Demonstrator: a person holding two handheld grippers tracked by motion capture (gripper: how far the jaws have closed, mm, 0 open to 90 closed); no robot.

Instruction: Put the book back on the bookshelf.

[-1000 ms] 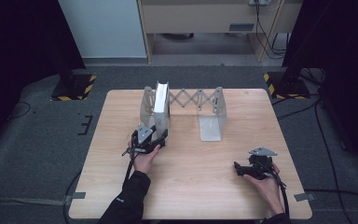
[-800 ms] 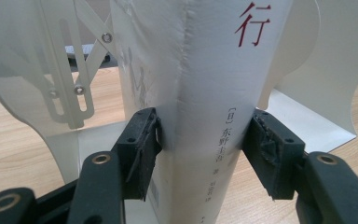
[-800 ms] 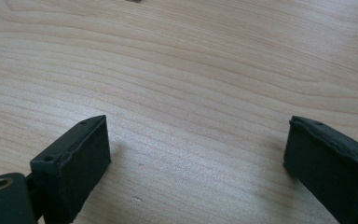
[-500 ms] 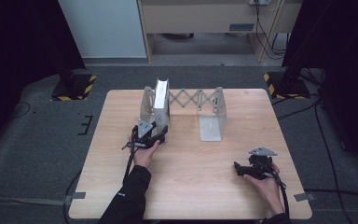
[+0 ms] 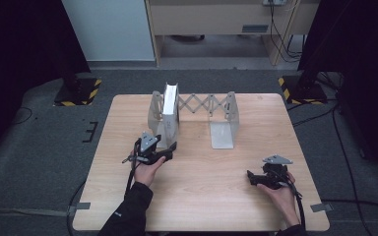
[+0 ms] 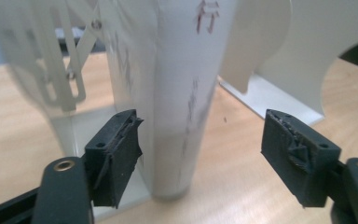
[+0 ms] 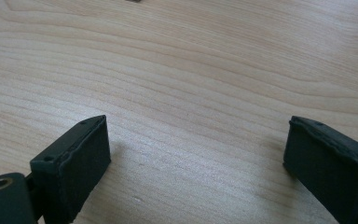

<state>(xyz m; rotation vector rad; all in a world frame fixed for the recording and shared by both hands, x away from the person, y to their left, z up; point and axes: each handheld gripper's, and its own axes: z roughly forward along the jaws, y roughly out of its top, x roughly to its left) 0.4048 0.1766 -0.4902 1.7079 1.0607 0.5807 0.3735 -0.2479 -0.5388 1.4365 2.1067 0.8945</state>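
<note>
The white book point(image 5: 171, 114) stands upright in the expandable rack point(image 5: 193, 115) at the back of the table point(image 5: 202, 196), against its left end plate. Our left tool point(image 6: 200, 154) has just been opening and has released the spine, so placing looks finished. Our right tool point(image 7: 196, 163) rests released, holding nothing.

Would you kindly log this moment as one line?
left gripper: just opened around upright white book | right gripper: open over wooden table
</note>
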